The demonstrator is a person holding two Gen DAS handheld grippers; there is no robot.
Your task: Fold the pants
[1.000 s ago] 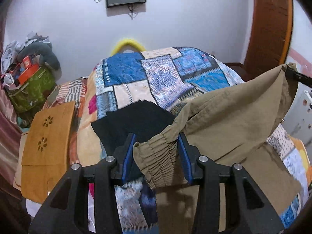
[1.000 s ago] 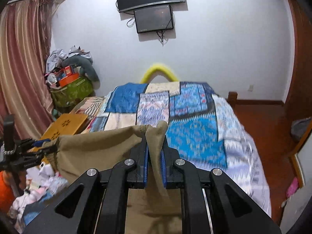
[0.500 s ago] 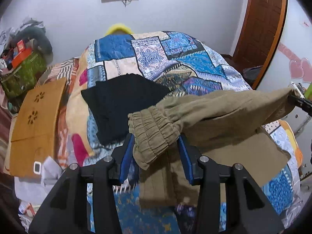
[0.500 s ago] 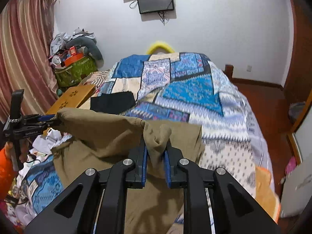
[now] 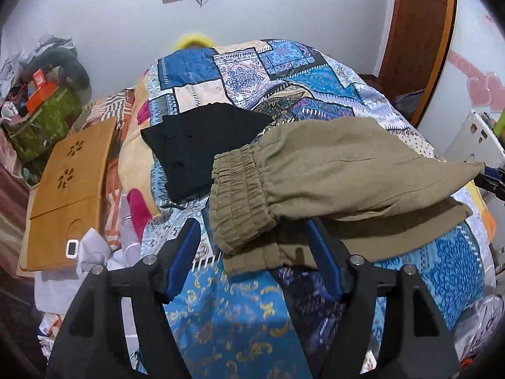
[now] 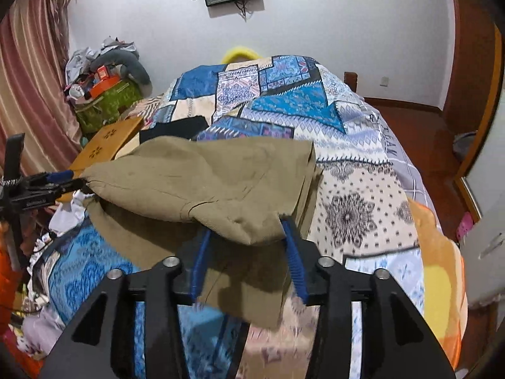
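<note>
Olive-khaki pants [image 5: 331,177] lie folded over on the patchwork bedspread, their elastic waistband [image 5: 240,199] toward my left gripper; the right wrist view shows them too [image 6: 202,183]. My left gripper [image 5: 252,246] is open, its blue pads [image 5: 186,252] spread either side of the waistband, just behind it. My right gripper [image 6: 246,243] is open at the other end of the pants, with the cloth edge lying loose between its blue pads [image 6: 292,249]. Each gripper also appears at the edge of the other's view: the right one [image 5: 492,177], the left one [image 6: 47,183].
A folded black garment [image 5: 202,145] lies on the bedspread [image 5: 252,72] beyond the pants. A wooden lap tray [image 5: 66,189] and a clothes pile sit left of the bed. A green bag with clutter [image 6: 104,101] stands by the curtain. A wooden door [image 5: 416,31] is at right.
Both grippers lowered the pants onto the bed and opened, letting go of the cloth. The top layer now rests folded over the lower layer.
</note>
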